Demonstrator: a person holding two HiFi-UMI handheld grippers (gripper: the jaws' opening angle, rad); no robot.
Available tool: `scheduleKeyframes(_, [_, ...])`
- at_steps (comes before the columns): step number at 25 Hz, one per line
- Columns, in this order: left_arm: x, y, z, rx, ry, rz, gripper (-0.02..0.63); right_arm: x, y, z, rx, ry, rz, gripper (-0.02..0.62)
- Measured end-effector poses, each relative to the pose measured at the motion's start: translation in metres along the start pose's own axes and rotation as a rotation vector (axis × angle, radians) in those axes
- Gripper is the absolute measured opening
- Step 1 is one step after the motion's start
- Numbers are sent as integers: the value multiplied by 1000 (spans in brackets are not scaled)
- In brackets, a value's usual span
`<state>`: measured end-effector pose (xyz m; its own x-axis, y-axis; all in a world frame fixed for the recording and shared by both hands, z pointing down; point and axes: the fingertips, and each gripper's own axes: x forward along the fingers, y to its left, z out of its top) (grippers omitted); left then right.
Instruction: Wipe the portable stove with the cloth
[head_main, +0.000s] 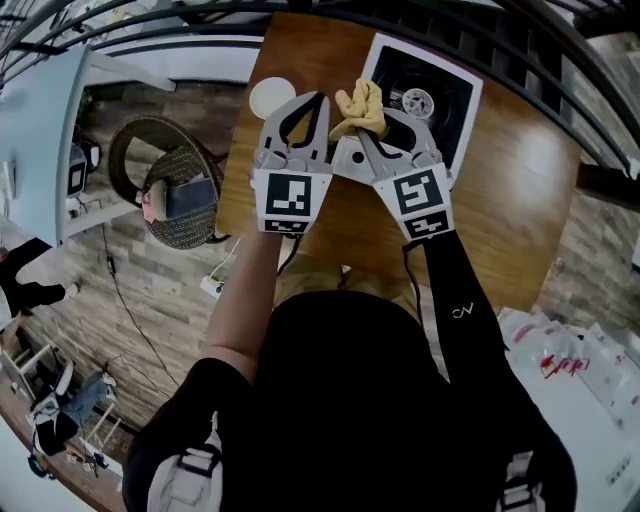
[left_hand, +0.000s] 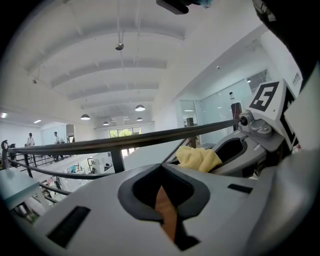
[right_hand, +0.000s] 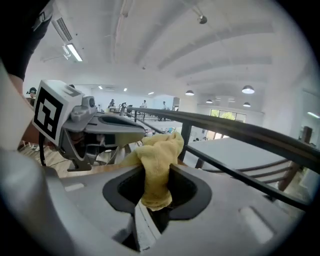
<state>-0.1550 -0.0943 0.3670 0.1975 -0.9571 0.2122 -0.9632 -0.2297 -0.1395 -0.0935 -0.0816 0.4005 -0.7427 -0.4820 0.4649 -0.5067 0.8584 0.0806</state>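
The right gripper (head_main: 364, 128) was clamped on the yellow cloth (head_main: 360, 106). The cloth bunched up out of its jaws and showed against the left edge of the portable stove (head_main: 440, 88), which sat on the wooden table (head_main: 510, 220). Just beside it, the left gripper (head_main: 321, 100) had its jaws drawn together on nothing (only a sliver of wood showed between them). A white round disc (head_main: 271, 97) lay by the table's far left corner. A wicker chair (head_main: 160, 185) stood on the floor to the left, and a dark railing (right_hand: 240, 131) crossed both gripper views.
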Motion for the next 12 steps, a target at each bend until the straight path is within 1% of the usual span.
scheduleKeyframes(4, [2,-17,29,34,-31,-50,6,-31,-32,13,17,-75,-114,117])
scheduleKeyframes(12, [4,-54,72,80,-79,-132,6,-98,-82,17,82,-170,-316,117])
